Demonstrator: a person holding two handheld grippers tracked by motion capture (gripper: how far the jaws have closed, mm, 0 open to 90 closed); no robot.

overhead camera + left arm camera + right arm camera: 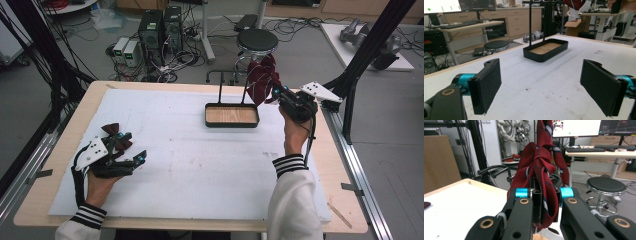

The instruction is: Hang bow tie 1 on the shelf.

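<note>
White-covered counter (pixel 190 170) in cluttered lab: right gripper (pixel 278 94), fingers pinching the striped red necktie (pixel 262 76) beside the rack (pixel 232 95), should lift clear before draping it over the bar; left gripper (pixel 131 149), fingers spread, hovers by dark bow tie (pixel 112 130).

Little can be read from where I work. In my right gripper view, a white panel (pixel 489 135) standing behind the black frame bears dark lettering at its top edge; it is cut off, and I make out only what looks like "...stribot". The monitor screens (pixel 576 127) carry graphics and lines too small and blurred to read. Nothing on the bench carries any legible text, label or number.
</note>
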